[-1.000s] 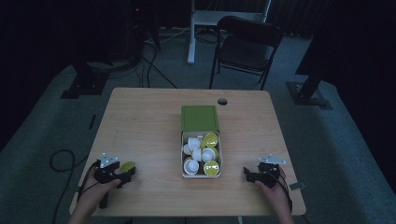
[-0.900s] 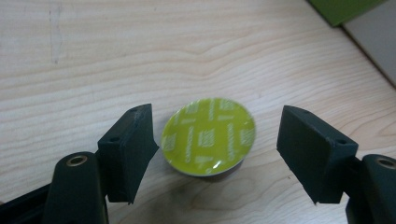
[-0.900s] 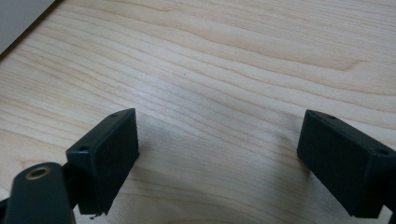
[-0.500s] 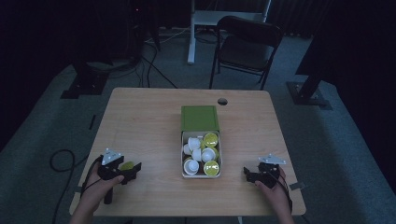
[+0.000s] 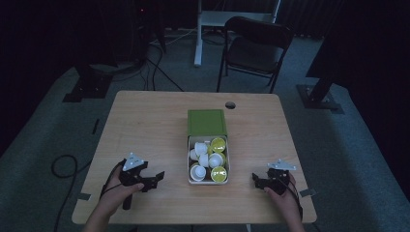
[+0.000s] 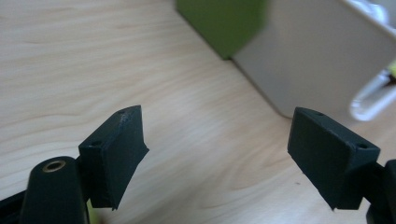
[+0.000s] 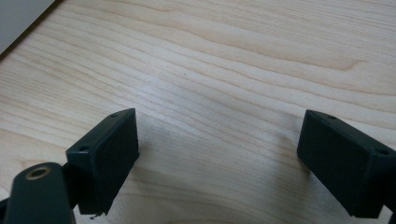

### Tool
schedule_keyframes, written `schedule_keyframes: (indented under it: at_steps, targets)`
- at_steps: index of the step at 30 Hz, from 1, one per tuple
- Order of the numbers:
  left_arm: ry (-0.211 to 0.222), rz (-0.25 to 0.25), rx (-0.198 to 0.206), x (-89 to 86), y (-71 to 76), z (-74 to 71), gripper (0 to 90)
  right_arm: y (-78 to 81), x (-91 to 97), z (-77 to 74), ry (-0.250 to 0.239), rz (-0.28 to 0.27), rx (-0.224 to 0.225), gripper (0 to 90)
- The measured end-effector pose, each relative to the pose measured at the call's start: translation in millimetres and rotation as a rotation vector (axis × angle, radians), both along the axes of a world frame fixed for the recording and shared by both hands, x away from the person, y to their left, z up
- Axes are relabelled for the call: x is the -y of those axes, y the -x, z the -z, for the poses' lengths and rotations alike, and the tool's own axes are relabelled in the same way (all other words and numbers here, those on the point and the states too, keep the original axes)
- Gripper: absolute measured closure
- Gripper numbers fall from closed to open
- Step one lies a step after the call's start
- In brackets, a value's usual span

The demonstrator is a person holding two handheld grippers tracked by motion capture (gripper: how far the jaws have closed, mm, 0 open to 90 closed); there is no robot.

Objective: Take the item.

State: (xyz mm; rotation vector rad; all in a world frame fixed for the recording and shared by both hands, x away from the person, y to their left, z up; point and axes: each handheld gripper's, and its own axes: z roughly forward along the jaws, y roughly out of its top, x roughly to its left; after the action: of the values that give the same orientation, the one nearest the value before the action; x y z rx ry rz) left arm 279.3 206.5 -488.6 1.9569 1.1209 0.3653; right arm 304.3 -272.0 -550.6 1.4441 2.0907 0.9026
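A white open box (image 5: 228, 162) sits mid-table and holds several white and yellow-green capsules (image 5: 209, 159). Its green lid (image 5: 207, 122) lies just behind it. My left gripper (image 5: 155, 179) is near the front left of the table, open and empty, with its jaws towards the box. In the left gripper view, the left gripper (image 6: 215, 140) faces the box's white wall (image 6: 317, 56) and the green lid (image 6: 224, 23). My right gripper (image 5: 255, 180) rests to the right of the box, open and empty. In the right gripper view, the right gripper (image 7: 219, 140) has bare wood between its jaws.
The wooden table (image 5: 145, 125) has a round cable hole (image 5: 230, 105) near its far edge. A black folding chair (image 5: 256, 48) and a white stand (image 5: 198, 34) are behind the table. Cables (image 5: 63, 166) lie on the floor at left.
My left gripper has moved right towards the box and turned its jaws to face it. The right gripper has stayed put.
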Motion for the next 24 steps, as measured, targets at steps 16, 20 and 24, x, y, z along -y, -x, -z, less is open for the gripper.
schedule_keyframes:
  at_steps: [16, 20, 24]
  targets:
    - [-0.02, 0.205, 0.03, 40.9, 12.8, 20.7, 18.6, -0.1, 0.0, -0.1, 0.0, 0.001, -0.001, 12.1]
    - [0.018, 0.228, 0.026, 44.4, 13.8, 23.7, 16.4, -0.9, -0.8, -0.1, -0.002, -0.004, -0.003, 11.4]
    - [-0.035, 0.299, 0.069, 47.4, 16.3, 27.5, 16.0, -1.7, -1.3, 0.0, 0.0, -0.005, -0.003, 11.2]
